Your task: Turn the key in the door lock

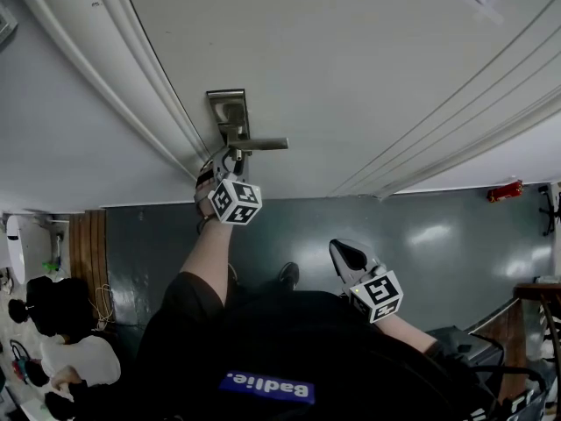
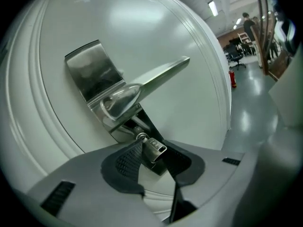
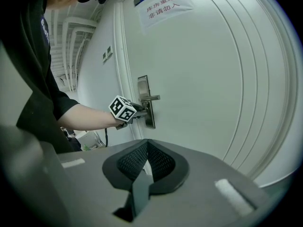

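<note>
A silver key [image 2: 154, 149] sticks out of the lock cylinder under the lever handle [image 2: 161, 74] on the steel lock plate [image 2: 90, 74] of a white door [image 1: 351, 60]. My left gripper [image 2: 156, 161] is shut on the key's head, which sits tilted between the ribbed pads [image 2: 129, 161]. In the head view, the left gripper [image 1: 226, 160] is just below the handle [image 1: 263, 144]. The right gripper view shows it at the lock plate [image 3: 144, 90]. My right gripper [image 1: 346, 254] hangs back from the door, its jaws [image 3: 147, 145] shut on nothing.
A paper notice [image 3: 163, 6] is stuck high on the door. A red fire extinguisher [image 1: 506, 191] stands on the grey floor along the wall to the right. A person [image 1: 61, 349] sits at the lower left. Office chairs [image 2: 236, 56] stand far down the hall.
</note>
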`<act>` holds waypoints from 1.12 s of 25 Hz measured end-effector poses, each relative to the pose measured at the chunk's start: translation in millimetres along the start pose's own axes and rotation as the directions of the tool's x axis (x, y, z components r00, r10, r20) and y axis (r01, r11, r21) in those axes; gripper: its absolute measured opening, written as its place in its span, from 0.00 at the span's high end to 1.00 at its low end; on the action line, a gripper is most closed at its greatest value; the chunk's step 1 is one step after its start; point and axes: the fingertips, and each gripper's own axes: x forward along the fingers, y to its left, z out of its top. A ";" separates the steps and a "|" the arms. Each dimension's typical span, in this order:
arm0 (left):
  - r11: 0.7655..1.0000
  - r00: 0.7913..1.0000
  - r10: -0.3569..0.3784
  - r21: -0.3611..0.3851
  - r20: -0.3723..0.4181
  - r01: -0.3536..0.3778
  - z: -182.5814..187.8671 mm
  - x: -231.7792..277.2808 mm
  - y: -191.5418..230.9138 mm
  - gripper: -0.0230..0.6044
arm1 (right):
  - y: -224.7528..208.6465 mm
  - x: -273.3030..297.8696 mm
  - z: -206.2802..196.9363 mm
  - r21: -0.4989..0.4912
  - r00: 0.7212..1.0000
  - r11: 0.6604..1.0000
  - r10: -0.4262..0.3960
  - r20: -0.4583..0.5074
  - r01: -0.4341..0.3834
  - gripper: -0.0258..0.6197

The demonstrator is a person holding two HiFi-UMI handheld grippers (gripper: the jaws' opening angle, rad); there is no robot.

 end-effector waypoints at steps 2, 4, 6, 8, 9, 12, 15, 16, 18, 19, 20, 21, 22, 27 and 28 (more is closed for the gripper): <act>0.999 1.000 -0.010 -0.041 0.007 0.010 -0.3 -0.3 1.1 0.77 | -0.4 -0.4 0.5 0.001 1.000 1.000 -0.003 0.002 0.003 0.96; 0.996 1.000 -0.026 -0.088 0.016 0.027 -0.2 -0.7 2.1 0.77 | -0.7 -0.7 0.5 0.003 1.000 1.000 -0.004 0.003 0.004 0.96; 0.989 0.999 -0.040 -0.139 0.026 0.043 0.1 -1.2 2.7 0.77 | -0.7 -0.9 0.3 0.005 1.000 1.000 -0.003 0.004 0.003 0.96; 0.981 0.998 -0.049 -0.186 0.038 0.055 0.1 -1.6 2.9 0.77 | -0.5 -0.7 0.2 0.007 1.000 1.000 -0.002 0.006 0.002 0.96; 0.976 0.998 -0.054 -0.210 0.044 0.062 0.1 -1.7 3.0 0.77 | -0.4 -0.6 0.1 0.008 1.000 1.000 -0.002 0.007 0.002 0.96; 0.956 0.996 -0.064 -0.284 0.064 0.080 -0.4 -1.4 3.6 0.76 | -0.7 0.0 -0.3 0.011 1.000 1.000 -0.001 0.009 0.001 0.96; 0.907 0.992 -0.082 -0.405 0.094 0.113 -2.6 -0.3 3.2 0.77 | -1.4 0.5 0.2 0.014 1.000 1.000 -0.001 0.011 0.001 0.96; 0.883 0.990 -0.087 -0.452 0.109 0.127 -2.8 -0.1 3.1 0.77 | -1.6 0.4 0.3 0.015 1.000 1.000 -0.001 0.012 0.001 0.96; 0.833 0.986 -0.092 -0.532 0.138 0.152 -2.8 -0.2 3.0 0.77 | -1.8 0.5 0.1 0.016 1.000 1.000 -0.001 0.011 0.001 0.96; 0.814 0.985 -0.093 -0.559 0.146 0.160 -2.6 -0.6 3.5 0.77 | -2.0 0.6 0.1 0.016 1.000 1.000 -0.001 0.010 0.000 0.96; 0.798 0.984 -0.094 -0.580 0.153 0.167 -2.3 -0.9 4.0 0.77 | -2.2 0.8 0.3 0.017 1.000 1.000 0.000 0.010 0.000 0.96; 0.782 0.982 -0.096 -0.599 0.160 0.174 -2.0 -1.2 4.4 0.77 | -2.4 1.0 0.7 0.018 1.000 1.000 0.000 0.009 -0.001 0.96; 0.761 0.980 -0.100 -0.622 0.170 0.185 -1.5 -1.4 4.8 0.77 | -2.4 1.2 1.1 0.019 1.000 1.000 0.001 0.009 -0.002 0.96; 0.500 0.960 -0.100 -0.821 0.261 0.276 -3.8 1.1 8.1 0.90 | -0.7 4.6 1.9 0.019 1.000 1.000 0.012 0.005 -0.012 0.96; 0.468 0.956 -0.098 -0.835 0.275 0.289 -4.4 1.3 8.5 0.90 | -0.7 5.1 1.9 0.020 1.000 1.000 0.012 0.004 -0.012 0.96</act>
